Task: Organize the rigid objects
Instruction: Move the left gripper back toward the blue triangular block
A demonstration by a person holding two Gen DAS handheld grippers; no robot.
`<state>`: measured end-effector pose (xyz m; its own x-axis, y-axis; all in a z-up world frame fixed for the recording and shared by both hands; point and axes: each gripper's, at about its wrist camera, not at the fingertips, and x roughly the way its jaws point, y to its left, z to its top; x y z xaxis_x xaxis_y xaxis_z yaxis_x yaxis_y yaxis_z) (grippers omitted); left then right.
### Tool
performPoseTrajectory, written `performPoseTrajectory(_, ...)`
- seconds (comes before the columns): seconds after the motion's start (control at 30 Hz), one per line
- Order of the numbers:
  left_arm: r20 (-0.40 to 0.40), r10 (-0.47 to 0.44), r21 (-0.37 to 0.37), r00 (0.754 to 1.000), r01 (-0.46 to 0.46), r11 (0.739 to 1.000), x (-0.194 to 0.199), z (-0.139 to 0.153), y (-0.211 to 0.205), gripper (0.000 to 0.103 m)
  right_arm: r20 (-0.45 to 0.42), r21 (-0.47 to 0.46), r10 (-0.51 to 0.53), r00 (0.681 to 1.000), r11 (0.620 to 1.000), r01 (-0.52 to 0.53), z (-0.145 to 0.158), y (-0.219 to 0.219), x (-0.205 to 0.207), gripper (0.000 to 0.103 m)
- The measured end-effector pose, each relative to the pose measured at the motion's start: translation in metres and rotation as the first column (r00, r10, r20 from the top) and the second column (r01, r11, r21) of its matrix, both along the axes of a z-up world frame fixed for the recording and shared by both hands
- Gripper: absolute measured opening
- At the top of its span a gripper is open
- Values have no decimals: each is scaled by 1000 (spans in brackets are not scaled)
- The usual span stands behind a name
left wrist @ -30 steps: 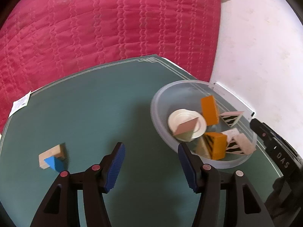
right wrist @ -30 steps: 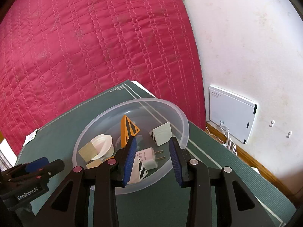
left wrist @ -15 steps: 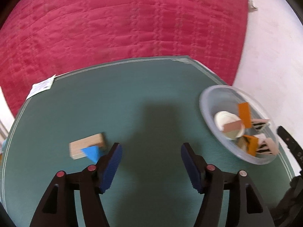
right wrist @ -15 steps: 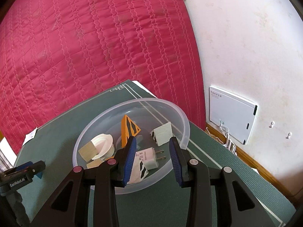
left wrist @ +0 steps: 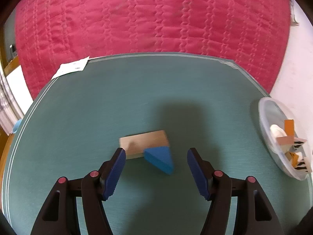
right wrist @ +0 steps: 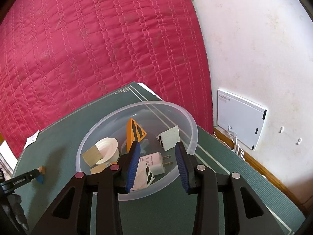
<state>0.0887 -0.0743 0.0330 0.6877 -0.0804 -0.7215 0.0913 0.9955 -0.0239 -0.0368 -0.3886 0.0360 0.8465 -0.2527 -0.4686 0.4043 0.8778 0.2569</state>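
A blue triangular block (left wrist: 159, 159) lies on the green table mat (left wrist: 137, 98), leaning on a plain wooden block (left wrist: 143, 144). My left gripper (left wrist: 156, 153) hovers just over them, open, its blue pads either side of the pair and touching neither. A clear plastic bowl (right wrist: 137, 104) holds an orange striped wedge (right wrist: 135, 132), a white striped block (right wrist: 170, 139), a white plug adapter (right wrist: 154, 161), a white cap (right wrist: 108, 148) and a wooden cube (right wrist: 93, 155). My right gripper (right wrist: 158, 145) hangs above the bowl's near side, narrowly open and holding nothing.
The bowl (left wrist: 262, 117) sits at the mat's right edge in the left wrist view. A red quilted cover (left wrist: 156, 19) rises behind the table. A white paper slip (left wrist: 72, 68) lies at the far left corner. A white panel (right wrist: 240, 119) leans on the wall.
My left gripper swung left from the bowl to above the blue and wooden blocks, and its jaws widened a little. The right gripper has not moved.
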Motion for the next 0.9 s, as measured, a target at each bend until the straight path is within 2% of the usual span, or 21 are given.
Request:
performPoseTrajectory(0.17,-21,38,3,999,-38,999,2,-5,16,70,0,0,0,1000,1000,0,0,2,0,39)
performPoseTrajectory(0.37,-21,67,12,998,-67,998,-6,-10,38,77,-5,5,7,1000,1000,-7,-2,4,1,39)
performPoseTrajectory(0.5,-22,81,-7,996,-81,997,-9,-11,48,79,-4,1,7,1000,1000,-7,-2,5,1,39)
performPoseTrajectory(0.9,-28,39,19,999,-38,999,-9,-13,41,79,-6,-12,8,1000,1000,-9,-2,8,3,39)
